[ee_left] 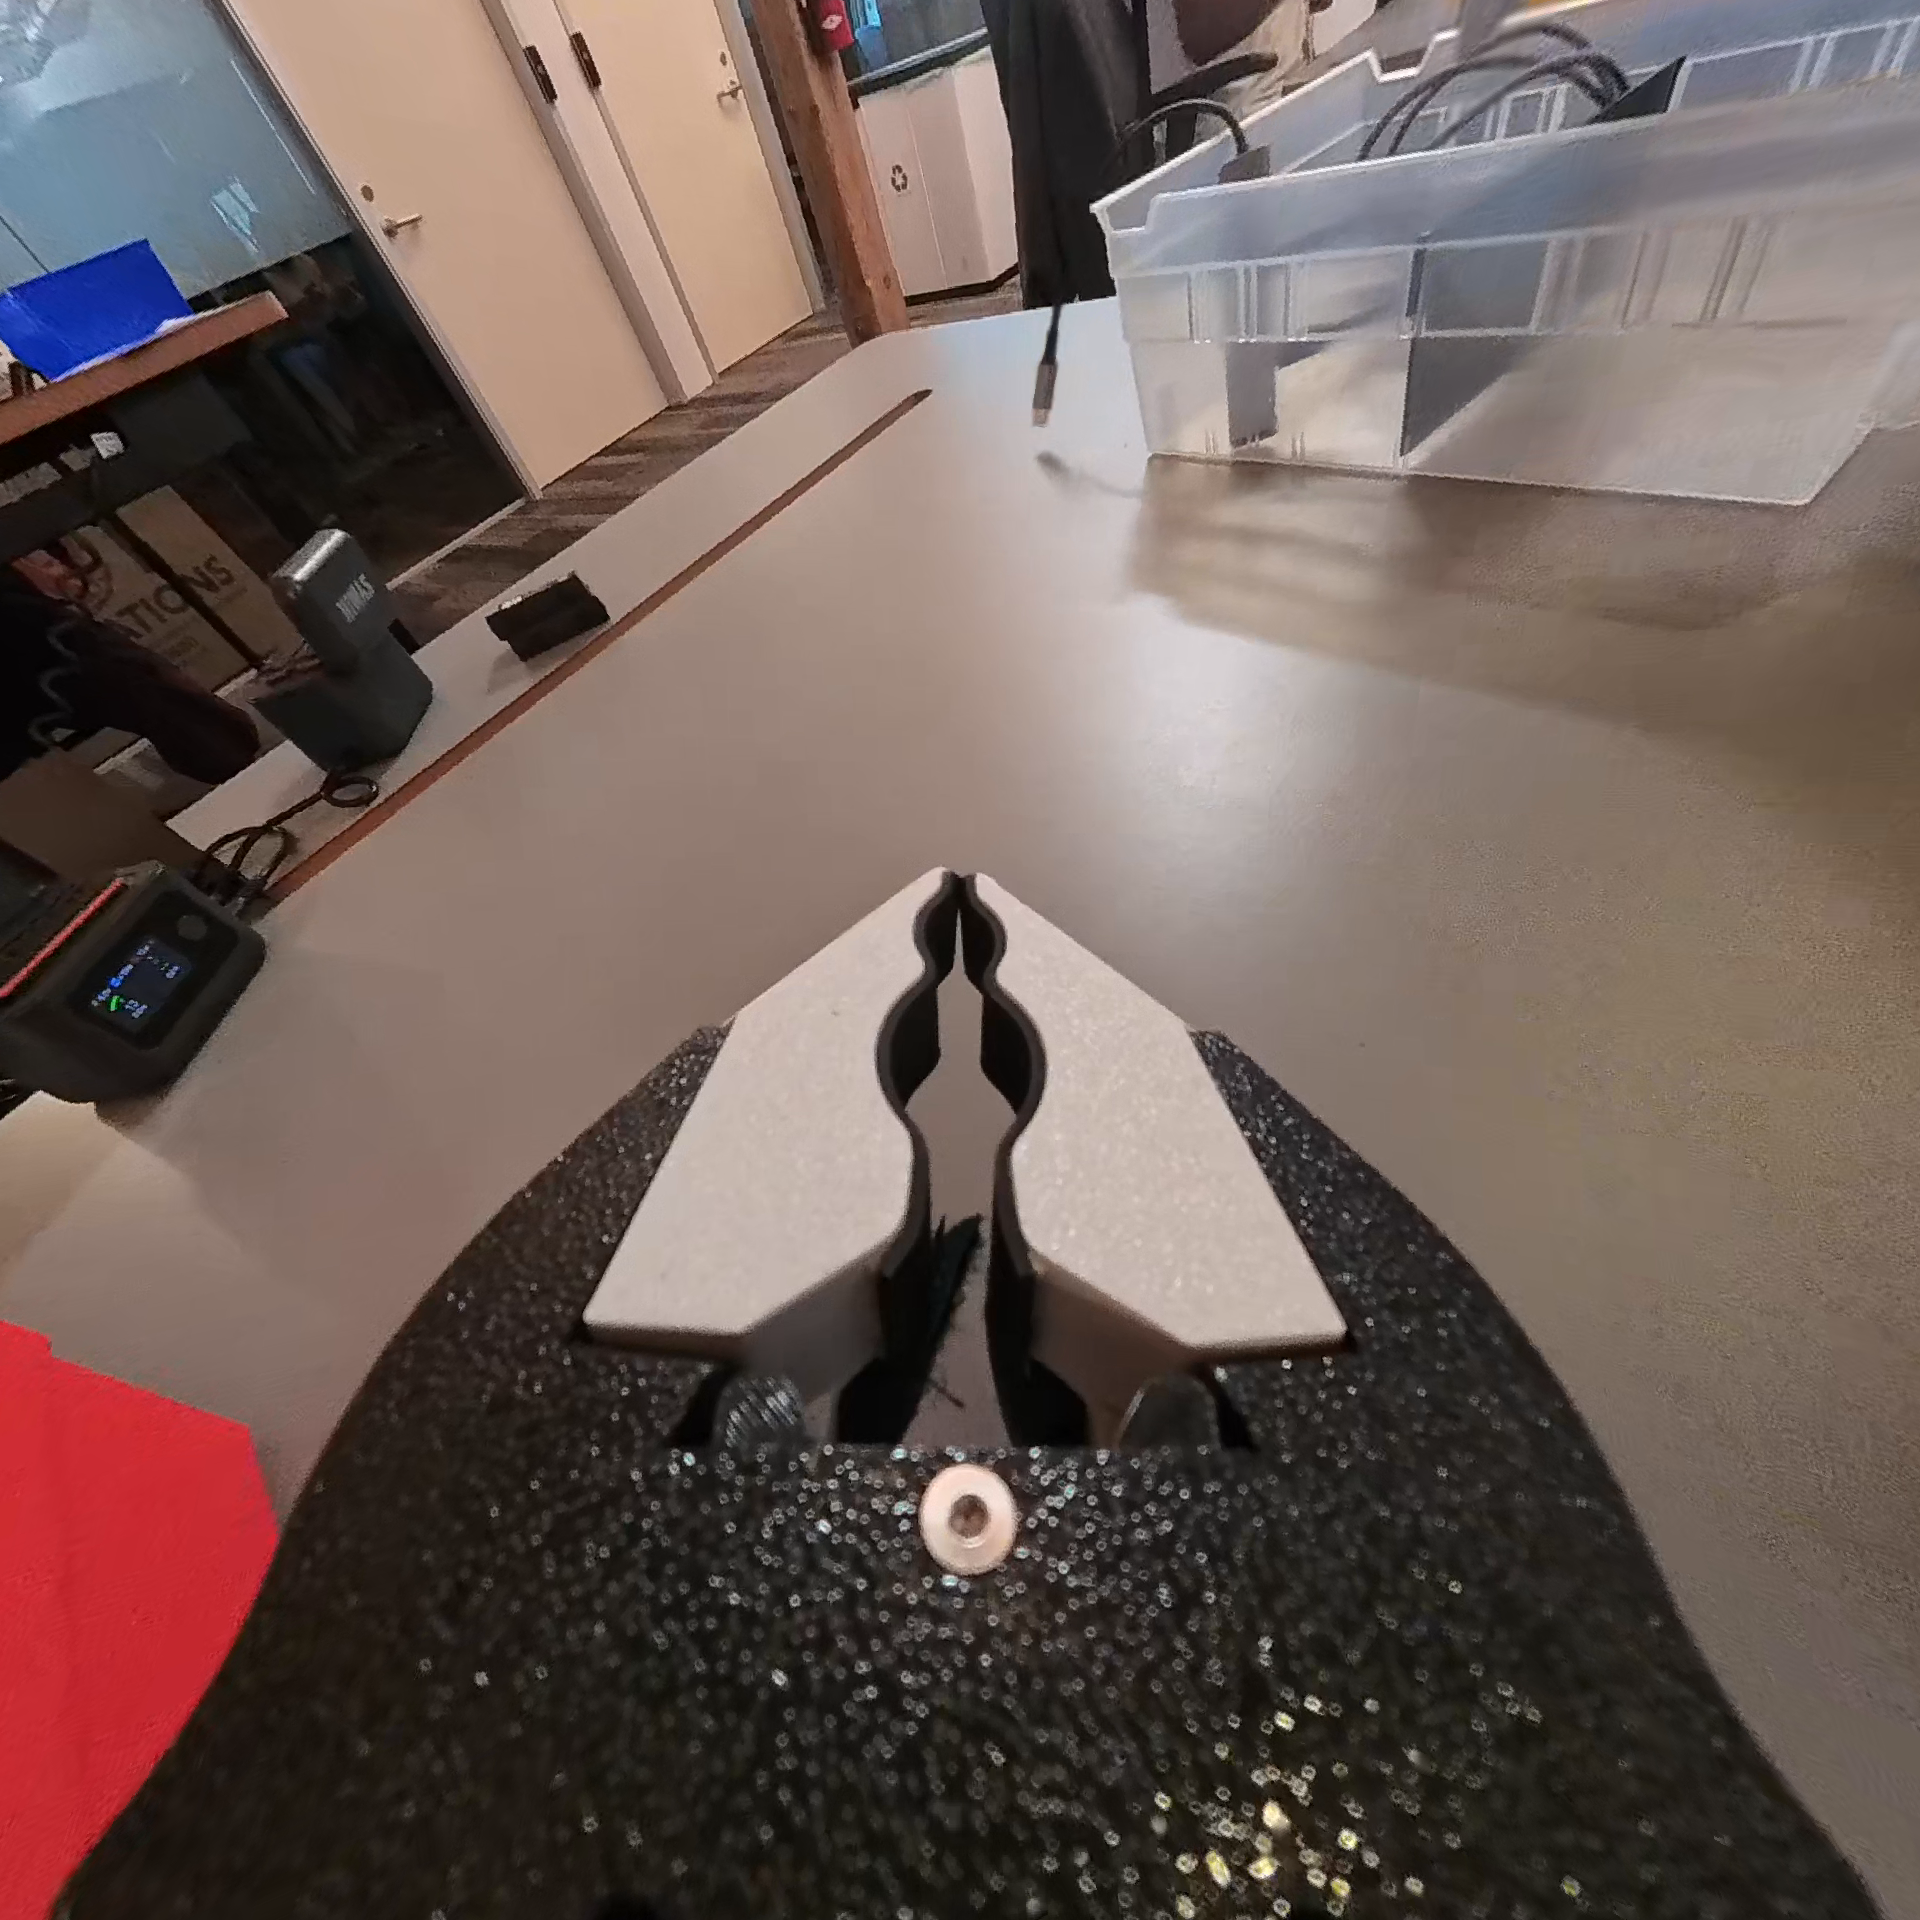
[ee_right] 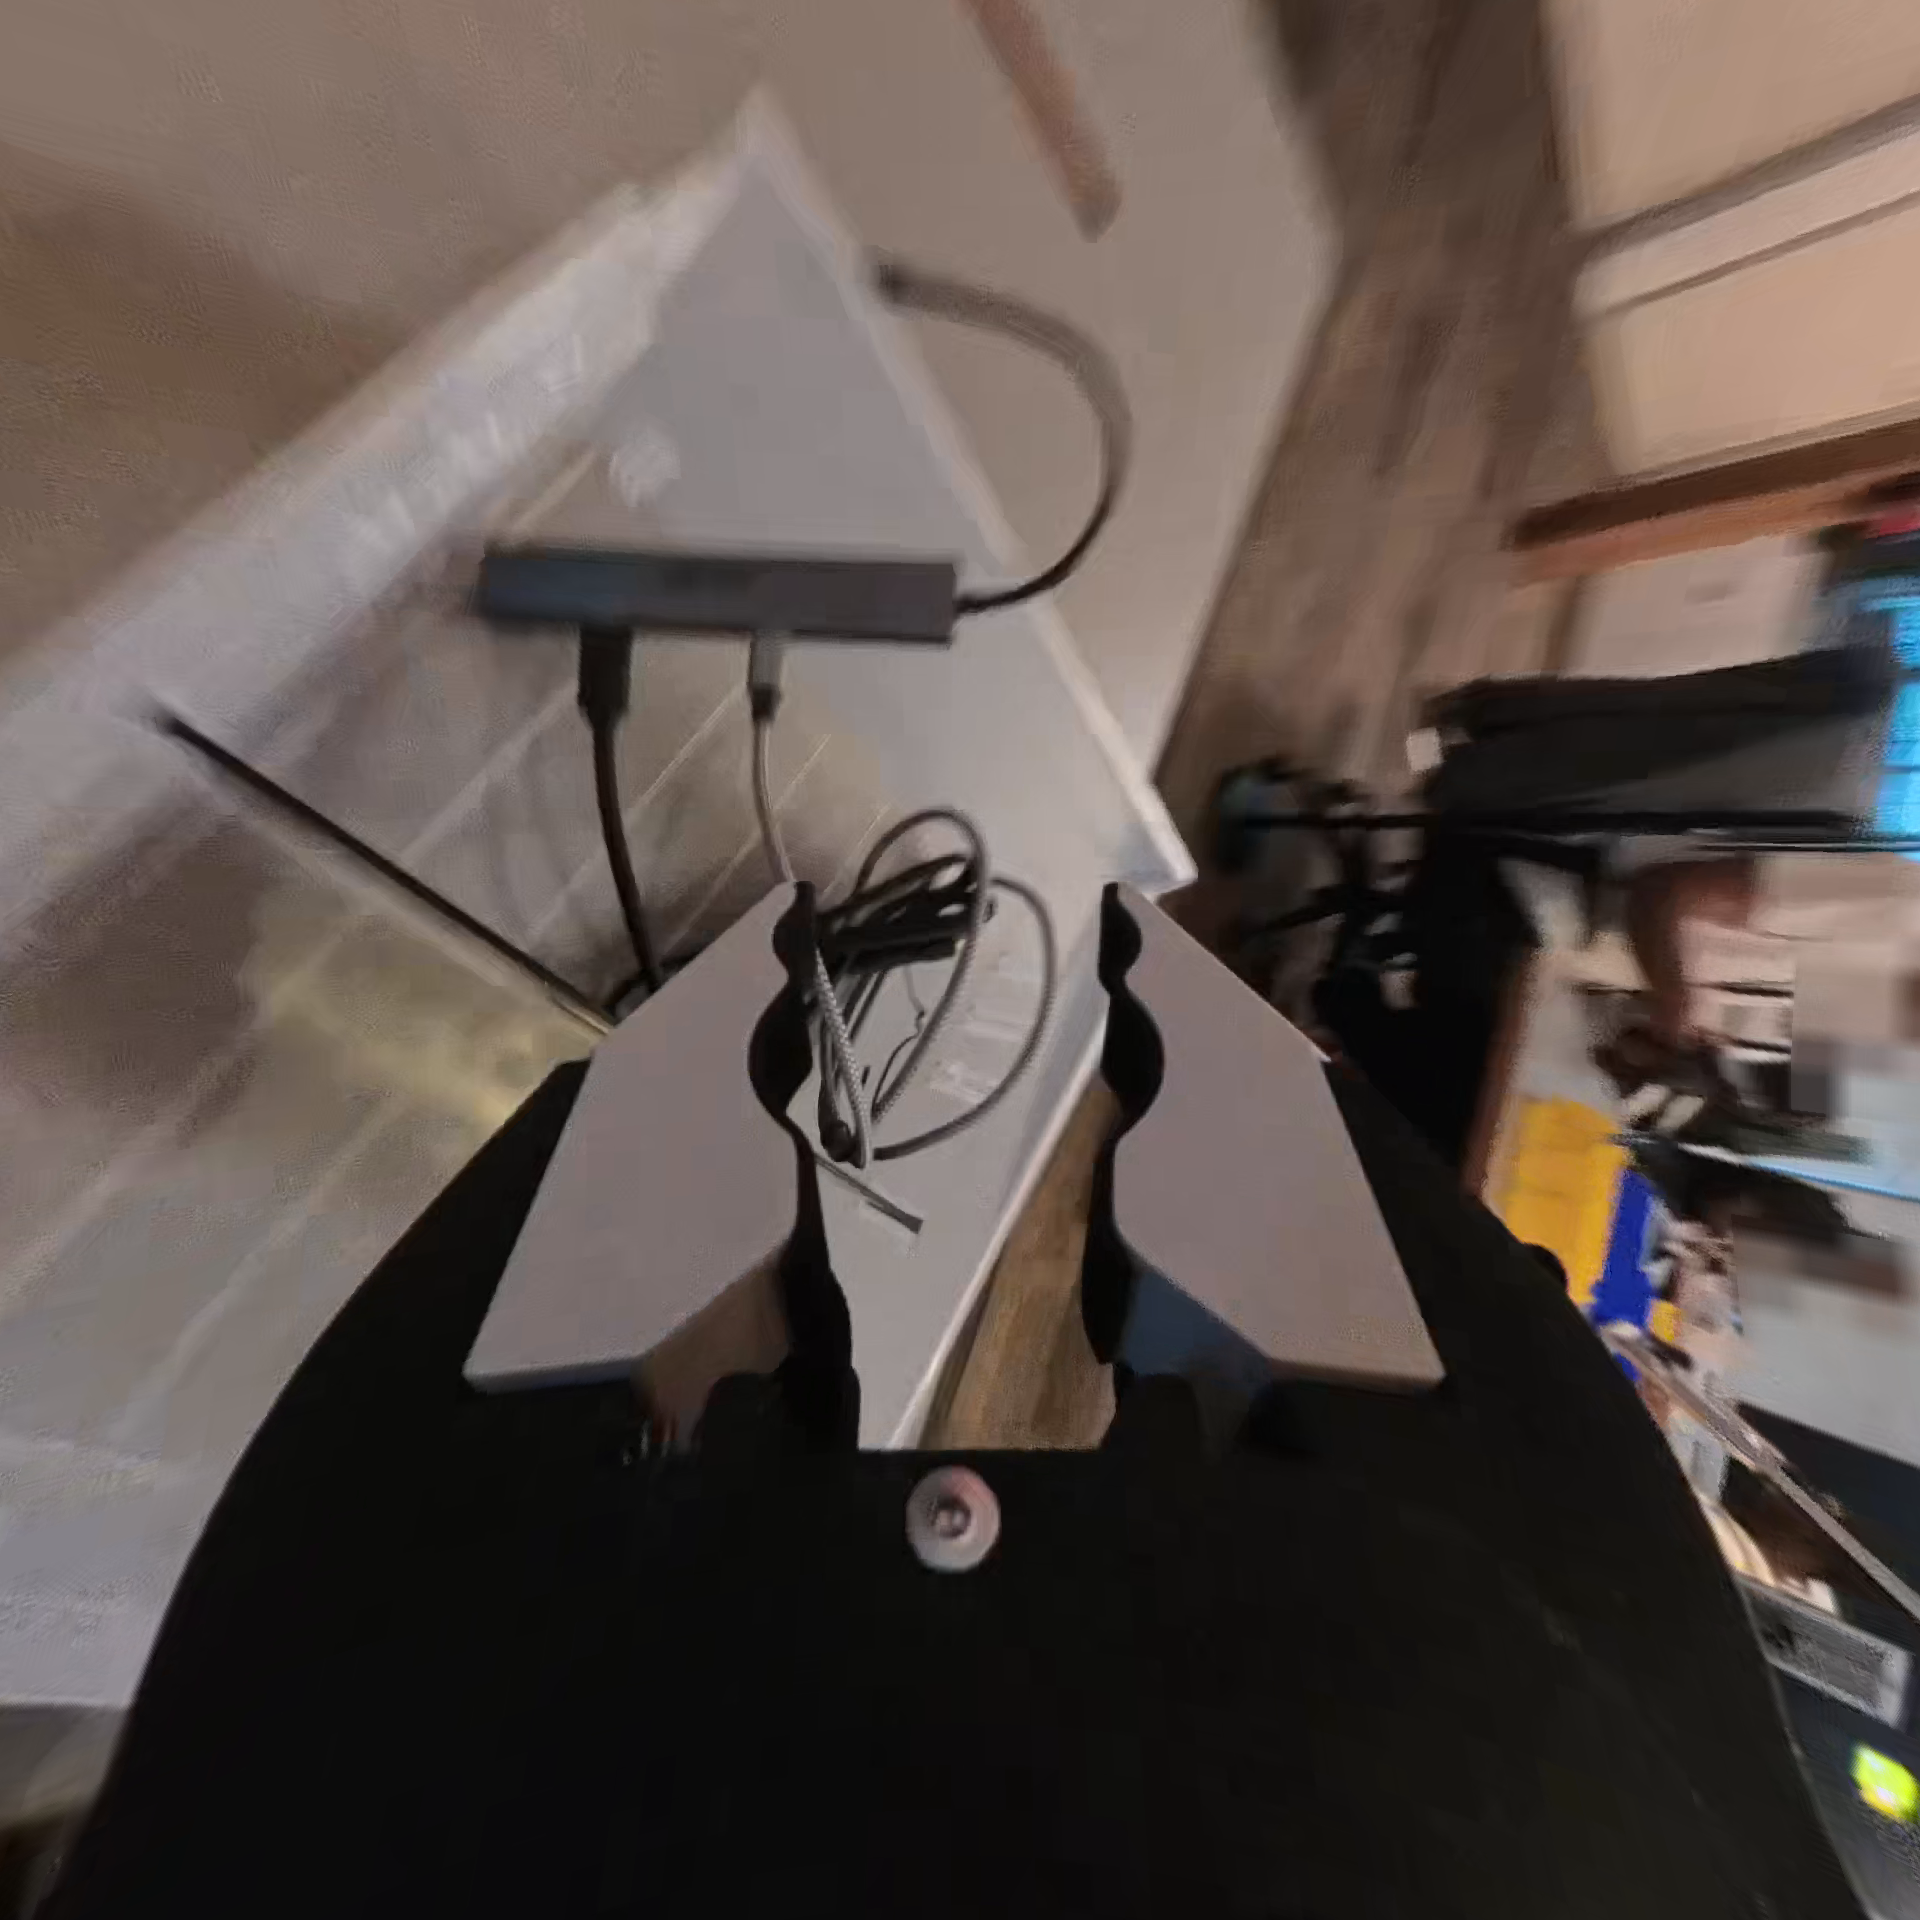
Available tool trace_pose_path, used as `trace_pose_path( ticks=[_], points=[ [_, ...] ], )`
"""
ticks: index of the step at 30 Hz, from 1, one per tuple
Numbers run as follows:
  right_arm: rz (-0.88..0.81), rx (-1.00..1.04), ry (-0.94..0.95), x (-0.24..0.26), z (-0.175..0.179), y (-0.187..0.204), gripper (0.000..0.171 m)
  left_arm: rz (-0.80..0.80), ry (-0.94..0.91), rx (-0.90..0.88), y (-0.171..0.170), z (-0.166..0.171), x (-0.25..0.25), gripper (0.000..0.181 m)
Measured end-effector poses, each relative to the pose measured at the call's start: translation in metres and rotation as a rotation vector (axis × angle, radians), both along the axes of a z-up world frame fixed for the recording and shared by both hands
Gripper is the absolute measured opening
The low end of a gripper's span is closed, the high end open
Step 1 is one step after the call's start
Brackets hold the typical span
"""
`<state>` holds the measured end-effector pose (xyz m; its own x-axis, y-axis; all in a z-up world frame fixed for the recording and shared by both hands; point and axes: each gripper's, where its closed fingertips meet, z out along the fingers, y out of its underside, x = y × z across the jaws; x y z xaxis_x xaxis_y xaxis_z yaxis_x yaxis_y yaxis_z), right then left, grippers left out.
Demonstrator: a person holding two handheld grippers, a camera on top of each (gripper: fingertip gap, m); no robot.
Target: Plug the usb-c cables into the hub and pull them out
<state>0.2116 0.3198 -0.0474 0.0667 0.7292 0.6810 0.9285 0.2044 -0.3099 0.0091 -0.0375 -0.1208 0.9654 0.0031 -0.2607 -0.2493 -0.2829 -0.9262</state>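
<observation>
Both cables (ee_right: pixel 613 810) sit plugged into the hub (ee_right: pixel 717 597) in the bin (ee_right: pixel 312 623), so only unplugging remains; your right tongs (ee_right: pixel 951 904) gape empty, your left tongs (ee_left: pixel 960 883) rest closed on nothing above the worktop (ee_left: pixel 1247 831).

My grey table (ee_left: pixel 935 644) carries a clear plastic divided bin (ee_left: pixel 1507 343); a cable plug (ee_left: pixel 1042 400) hangs over its surface.

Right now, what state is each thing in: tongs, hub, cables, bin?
Left tongs: shut, empty, over the table.
Right tongs: open, empty.
Hub: two cables plugged in.
Black cable: plugged.
Grey braided cable: plugged.
Loose coiled cable: unplugged, in the clear bin.
</observation>
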Motion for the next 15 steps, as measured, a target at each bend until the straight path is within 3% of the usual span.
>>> trace_pose_path(
  ticks=[2, 4, 6, 8, 10, 15],
  points=[
    [0.106, 0.088, 0.129, -0.016, 0.03, -0.058, 0.057, 0.002, 0.003, 0.004, 0.001, 0.0, 0.0, 0.0],
    [0.34, 0.148, 0.284, -0.052, 0.047, -0.14, 0.057, -0.008, -0.01, -0.004, 0.002, -0.001, 0.002, 0.0],
    [0.578, 0.067, 0.435, -0.09, 0.04, -0.225, 0.057, -0.012, -0.017, -0.002, 0.003, -0.001, 0.004, 0.0],
    [0.729, -0.096, 0.554, -0.125, 0.02, -0.284, 0.058, -0.007, -0.002, 0.005, 0.003, 0.0, 0.003, 0.0],
    [0.793, -0.145, 0.656, -0.158, 0.004, -0.302, 0.059, 0.011, 0.023, 0.02, 0.003, 0.002, -0.001, 0.019],
    [0.777, -0.286, 1.063, -0.202, -0.005, -0.295, 0.048, 0.093, 0.102, 0.082, 0.001, 0.01, -0.018, 0.057]
  ],
)
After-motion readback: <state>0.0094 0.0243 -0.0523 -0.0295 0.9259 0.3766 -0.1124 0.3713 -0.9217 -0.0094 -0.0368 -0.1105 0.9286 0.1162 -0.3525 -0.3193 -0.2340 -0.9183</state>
